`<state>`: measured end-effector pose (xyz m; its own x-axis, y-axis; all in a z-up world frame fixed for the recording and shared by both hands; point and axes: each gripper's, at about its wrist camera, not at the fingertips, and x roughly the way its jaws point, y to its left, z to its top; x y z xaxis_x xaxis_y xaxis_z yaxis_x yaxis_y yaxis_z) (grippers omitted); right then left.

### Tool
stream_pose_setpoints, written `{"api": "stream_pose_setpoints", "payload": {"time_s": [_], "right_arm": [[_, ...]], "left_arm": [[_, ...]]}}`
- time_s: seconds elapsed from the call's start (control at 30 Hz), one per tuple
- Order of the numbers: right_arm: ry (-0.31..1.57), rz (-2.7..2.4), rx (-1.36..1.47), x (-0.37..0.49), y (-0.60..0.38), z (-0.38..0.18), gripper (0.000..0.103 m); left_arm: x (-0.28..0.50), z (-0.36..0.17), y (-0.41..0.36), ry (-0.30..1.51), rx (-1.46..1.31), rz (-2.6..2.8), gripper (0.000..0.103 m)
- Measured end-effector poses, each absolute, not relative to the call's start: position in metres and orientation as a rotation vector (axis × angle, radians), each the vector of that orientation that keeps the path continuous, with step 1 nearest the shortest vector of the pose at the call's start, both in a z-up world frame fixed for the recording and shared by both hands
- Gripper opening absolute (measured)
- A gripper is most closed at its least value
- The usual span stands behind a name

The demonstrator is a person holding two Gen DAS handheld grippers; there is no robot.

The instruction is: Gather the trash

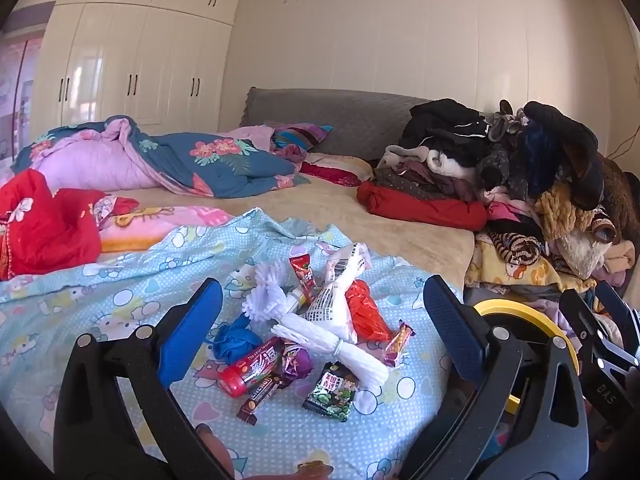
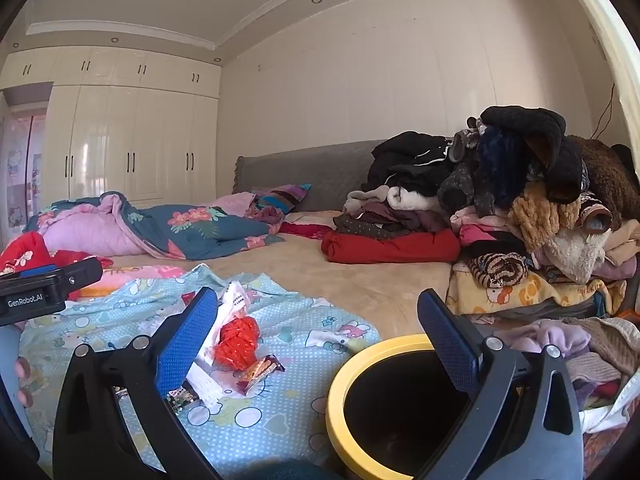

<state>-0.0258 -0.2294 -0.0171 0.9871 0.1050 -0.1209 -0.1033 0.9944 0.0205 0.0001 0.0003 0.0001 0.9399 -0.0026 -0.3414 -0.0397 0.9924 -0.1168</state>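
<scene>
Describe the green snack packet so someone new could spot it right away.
Start at the light blue cartoon sheet on the bed, where the trash lies in a cluster. The green snack packet is at the cluster's near edge, beside the white pleated paper roll. It is the only dark green wrapper there.

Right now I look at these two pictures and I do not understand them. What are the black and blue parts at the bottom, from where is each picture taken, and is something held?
Each picture comes from a camera on a hand-held gripper, looking along its two blue-padded fingers. One shows the left gripper, the other the right gripper. Both stand wide open and hold nothing. On the light blue sheet of the bed lies trash: snack wrappers, a red tube, an orange bag, white foam netting. Beside it stands a black bin with a yellow rim. A clothes pile lies behind.
</scene>
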Motion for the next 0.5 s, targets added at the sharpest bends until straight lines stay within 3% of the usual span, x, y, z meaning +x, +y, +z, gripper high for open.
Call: {"api": "stream_pose_setpoints", "payload": {"time_s": [0.5], "right_arm": [[0.124,0.101,0.014,-0.0226,-0.2287,-0.0185,0.097]], "left_arm": [[-0.0019,0.0030,-0.0038,0.333,-0.118,0.012,0.092]]}}
